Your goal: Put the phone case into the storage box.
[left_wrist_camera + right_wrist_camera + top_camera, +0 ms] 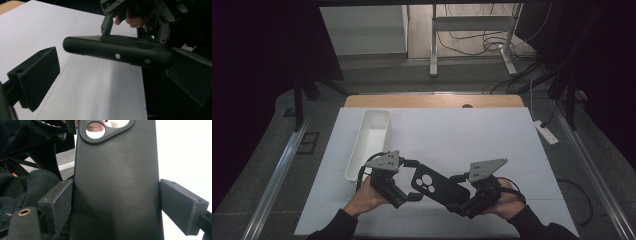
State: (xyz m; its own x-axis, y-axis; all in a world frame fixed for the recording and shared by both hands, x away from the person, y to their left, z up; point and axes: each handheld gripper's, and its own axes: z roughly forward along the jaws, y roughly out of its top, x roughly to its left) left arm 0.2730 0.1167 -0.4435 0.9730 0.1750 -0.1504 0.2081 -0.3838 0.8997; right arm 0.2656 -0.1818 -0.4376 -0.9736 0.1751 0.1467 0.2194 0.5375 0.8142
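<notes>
At the left of the table, a white tray (369, 142) lies lengthwise on the white sheet (472, 135), just beyond the person's left hand (364, 197). The left gripper (411, 180) sits near the tray's near end. In the left gripper view its jaws stand wide apart: one pad (37, 75) hangs free over the sheet, while the other (192, 75) lies against the end of a black phone case (117, 51). So this gripper is released, not clamped.

The phone case (437, 186) hangs between the two grippers, above the sheet, with its camera cutout toward the left gripper.

To the right, the right gripper (460, 196) grasps the case across its width: in the right gripper view both pads (58, 200) press the case's (117, 182) long edges. The right hand (507, 197) holds that gripper near the table's front edge.
</notes>
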